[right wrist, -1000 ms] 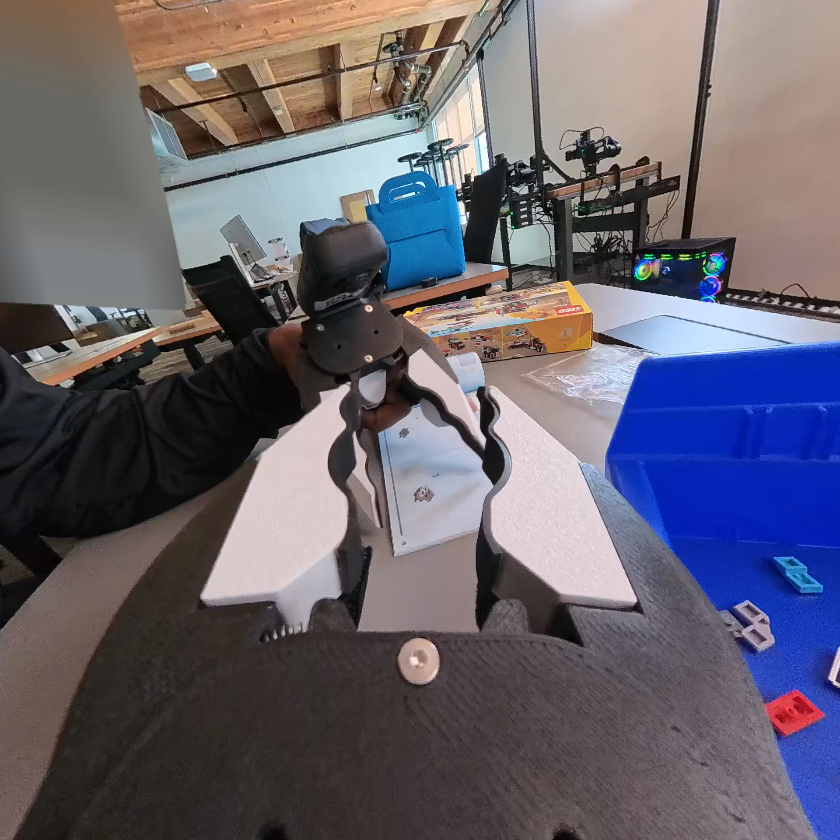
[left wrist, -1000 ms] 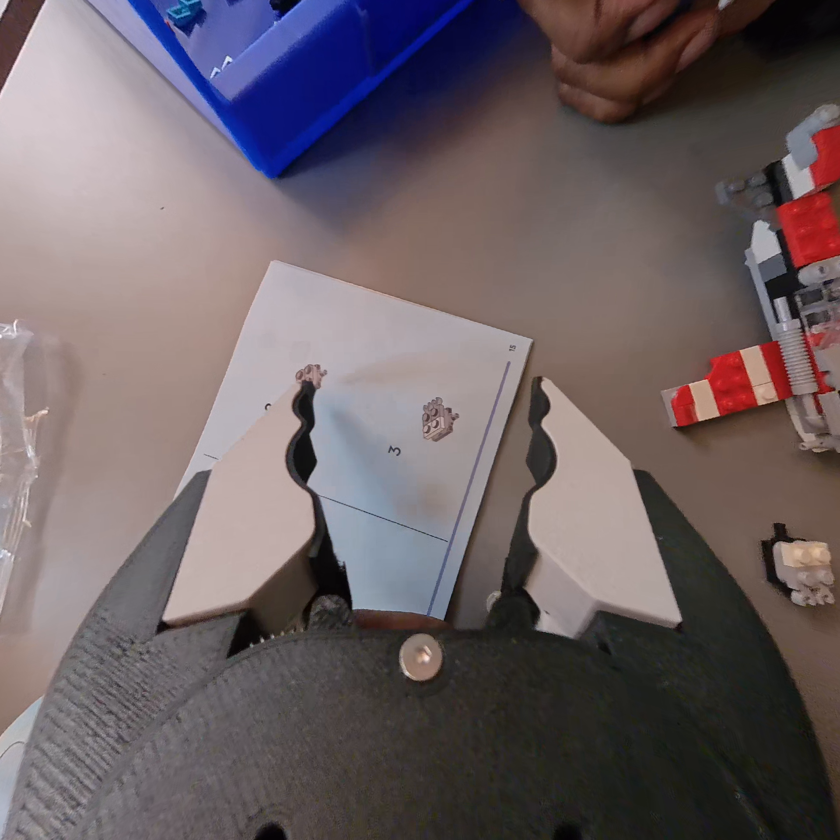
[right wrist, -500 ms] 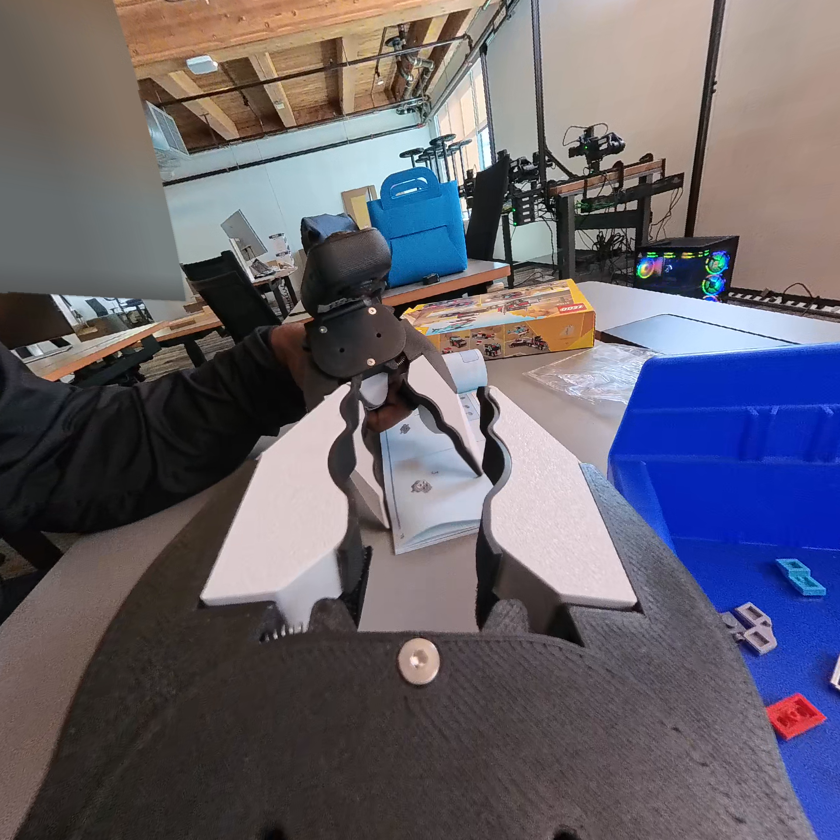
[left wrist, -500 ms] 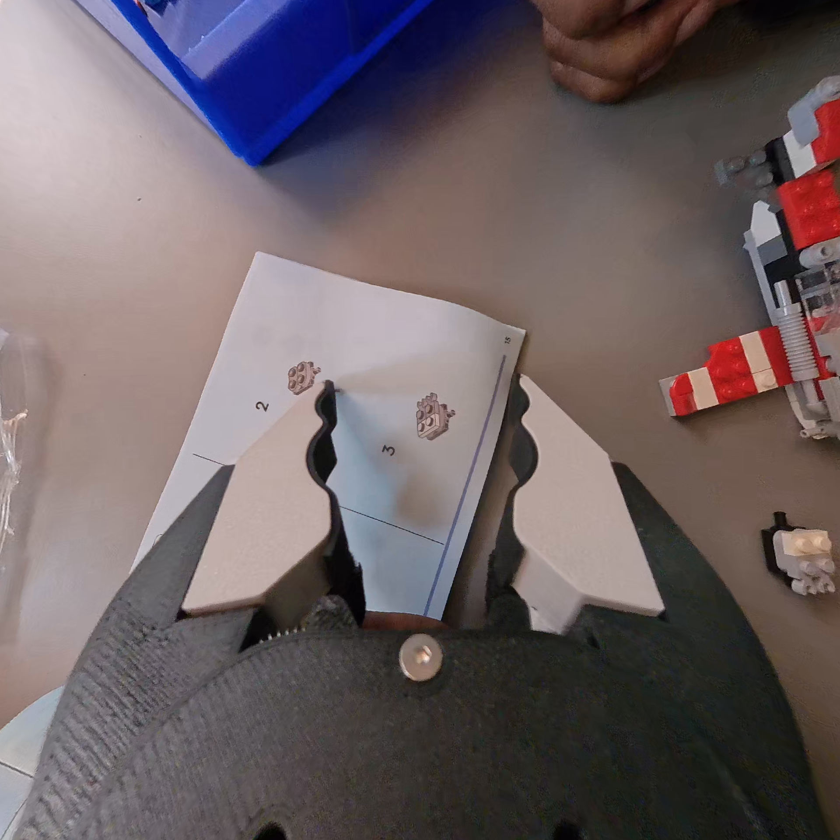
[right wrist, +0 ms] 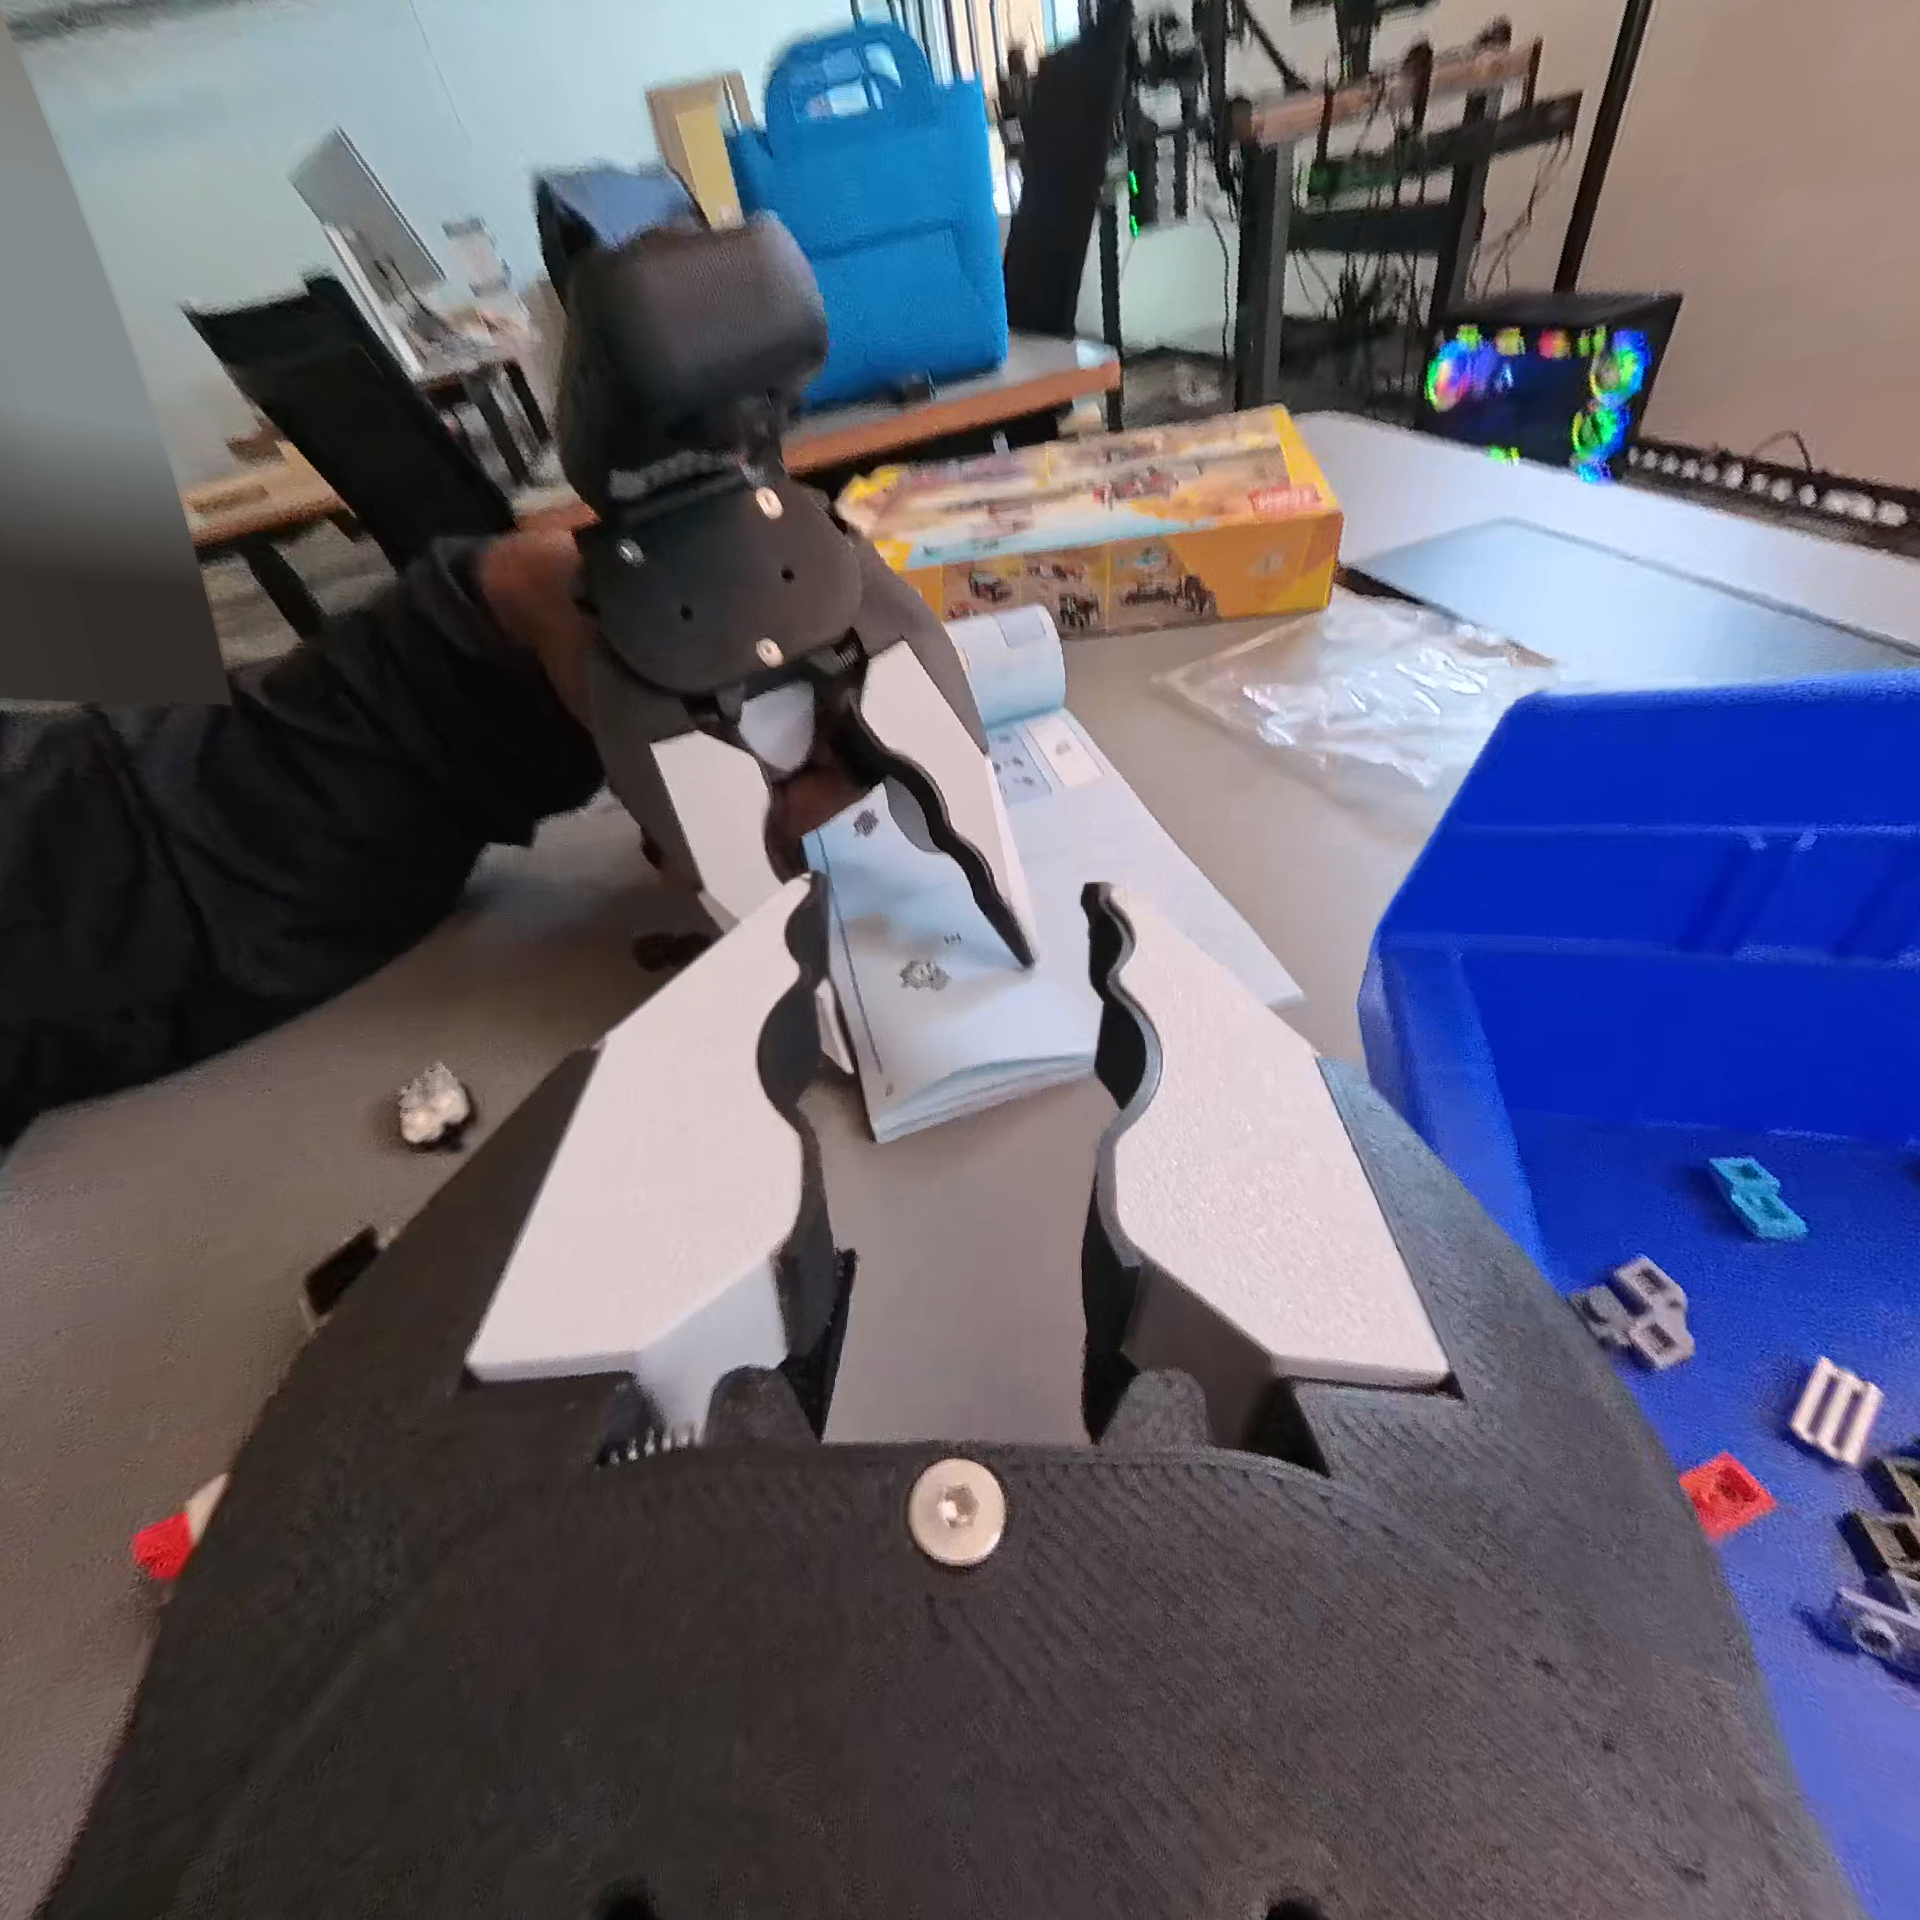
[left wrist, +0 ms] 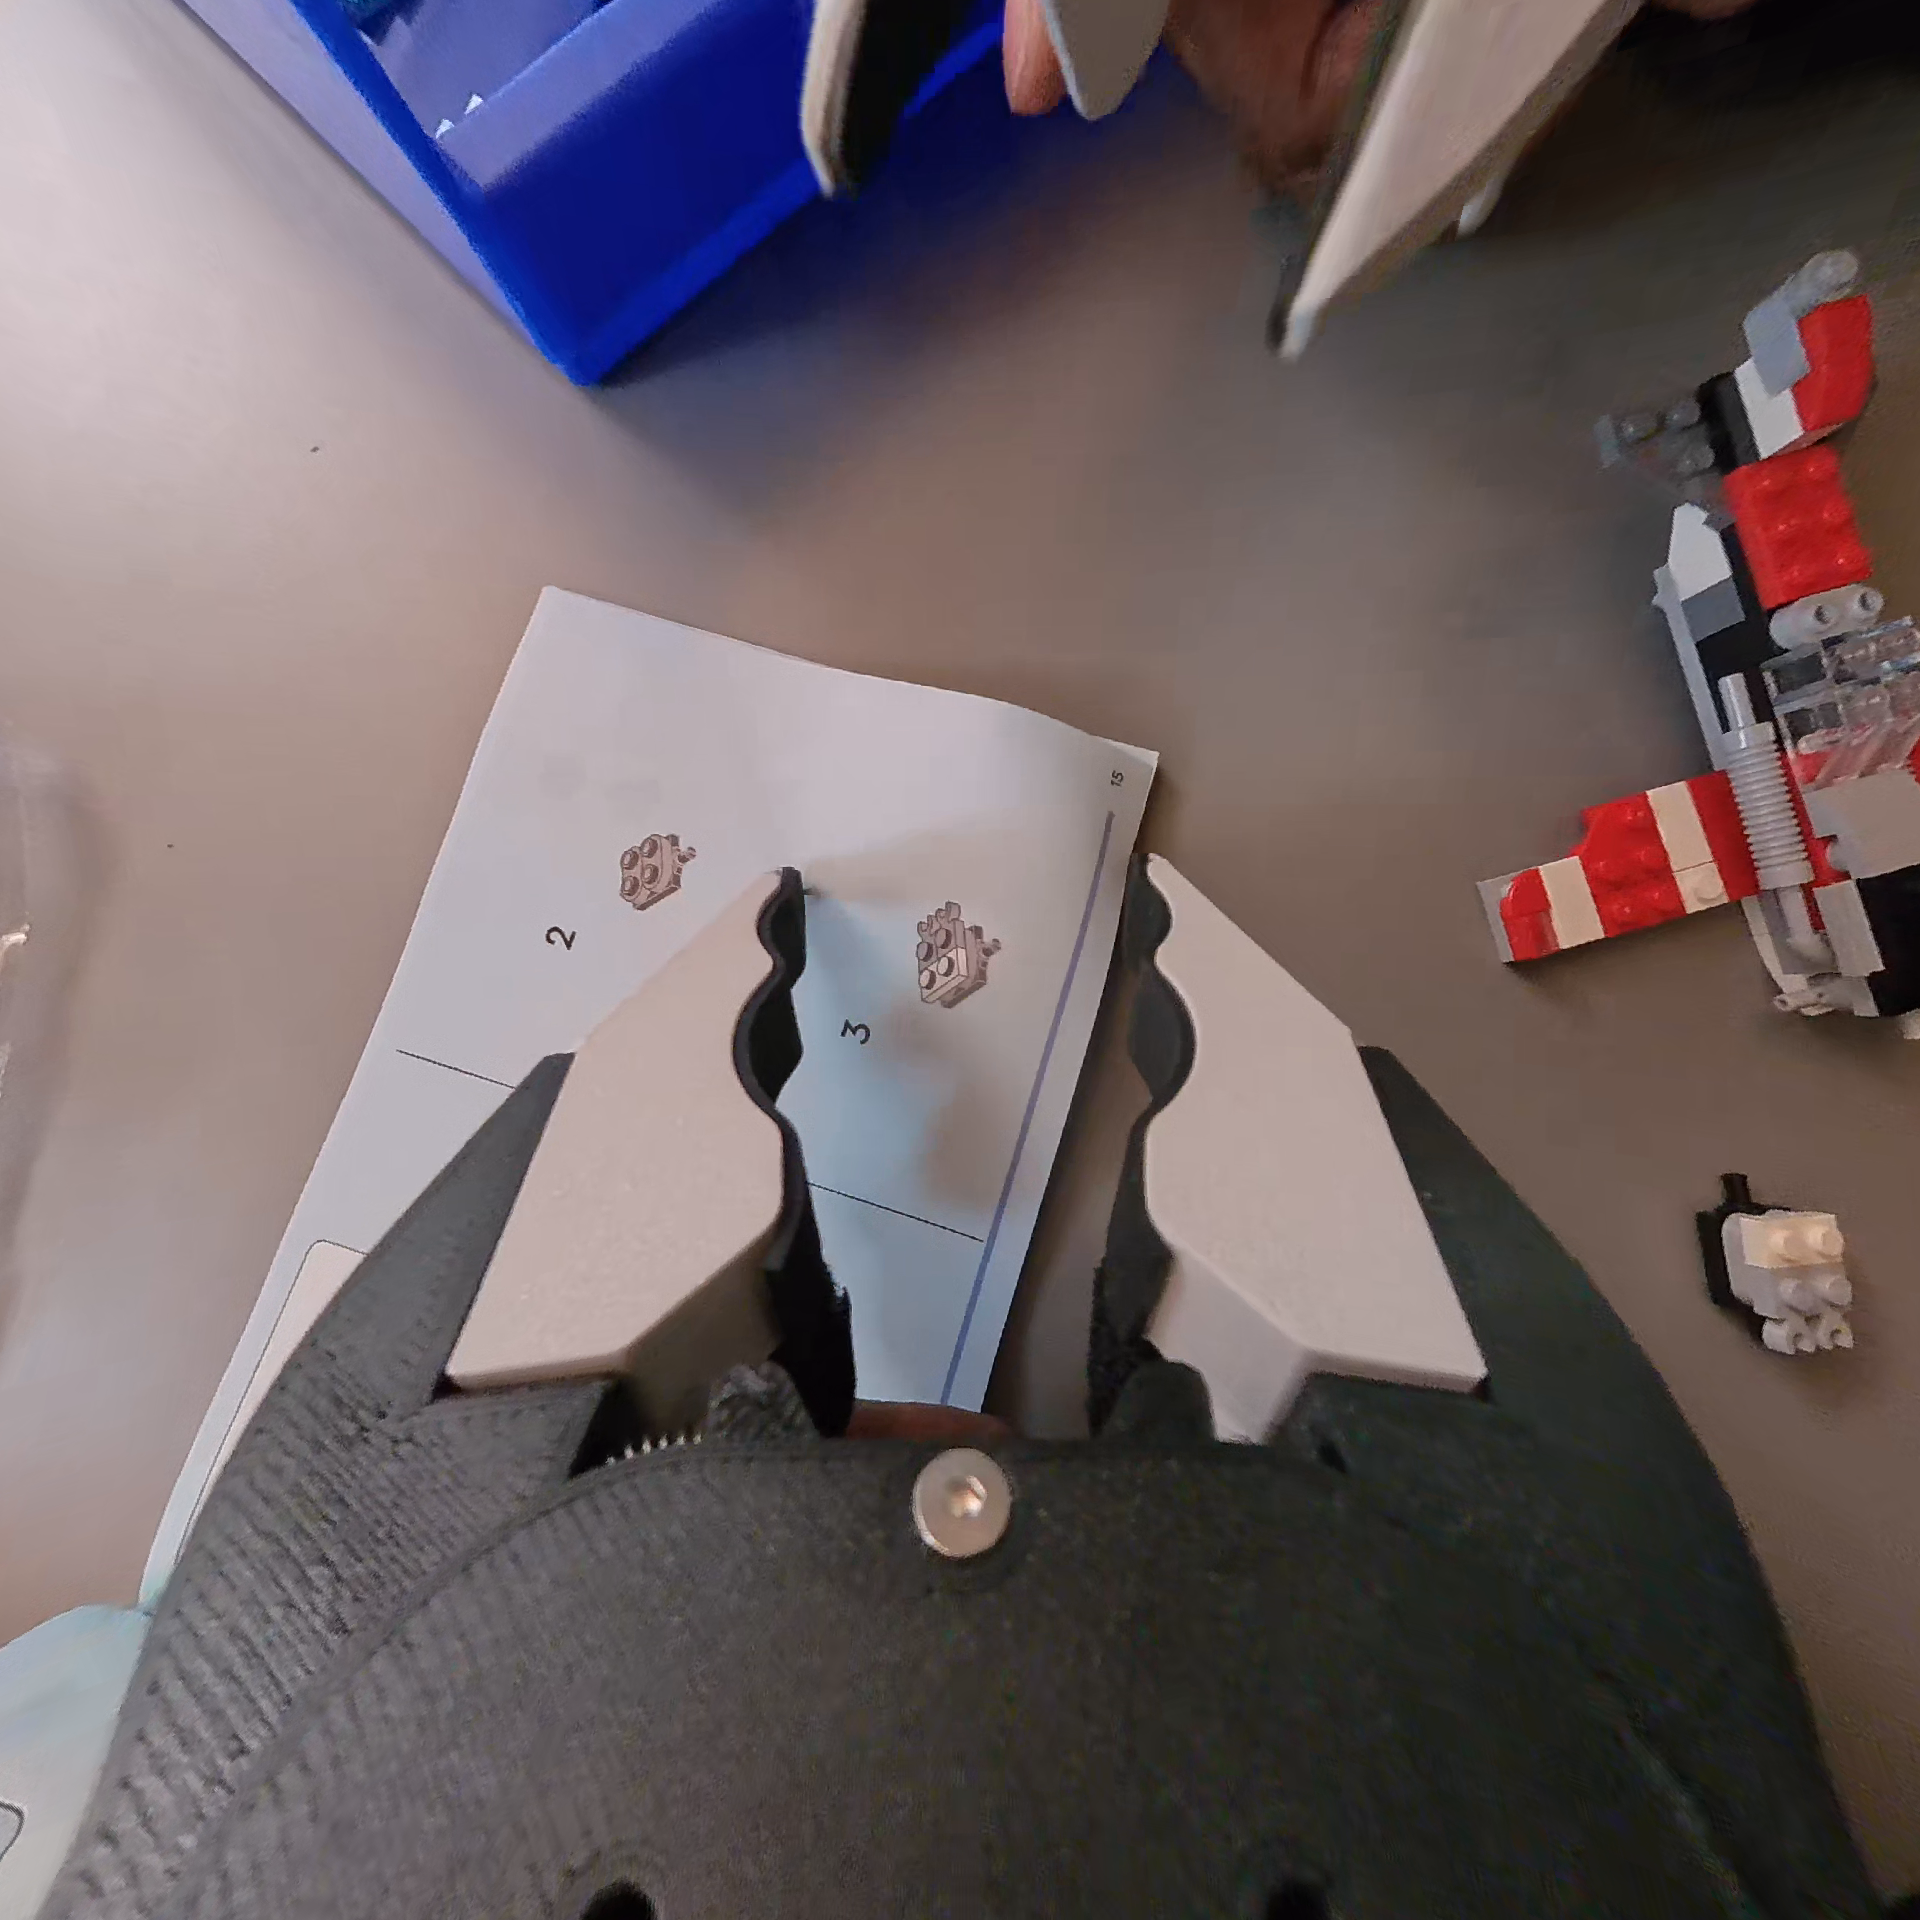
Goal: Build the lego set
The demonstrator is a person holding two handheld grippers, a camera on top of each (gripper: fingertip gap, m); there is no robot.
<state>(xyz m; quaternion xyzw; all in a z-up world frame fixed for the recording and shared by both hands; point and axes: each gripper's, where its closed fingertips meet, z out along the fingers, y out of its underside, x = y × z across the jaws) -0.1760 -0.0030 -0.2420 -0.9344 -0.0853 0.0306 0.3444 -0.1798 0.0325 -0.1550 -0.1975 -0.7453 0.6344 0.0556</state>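
Left hand-held gripper [left wrist: 966, 883], jaws apart and empty, presses one fingertip [left wrist: 774, 896] on the open instruction booklet [left wrist: 790, 748] at frame centre, probably to keep the page flat for reading. Right hand-held gripper [right wrist: 951, 899], also apart and empty, hovers over the tabletop [left wrist: 935, 499] facing the booklet. The half-built red-and-white model [left wrist: 1766, 748] lies at right edge, a small white-and-black sub-assembly [left wrist: 1777, 1288] below it. Blue parts bin [right wrist: 1662, 935] right of the booklet holds loose bricks; nothing blocks it.
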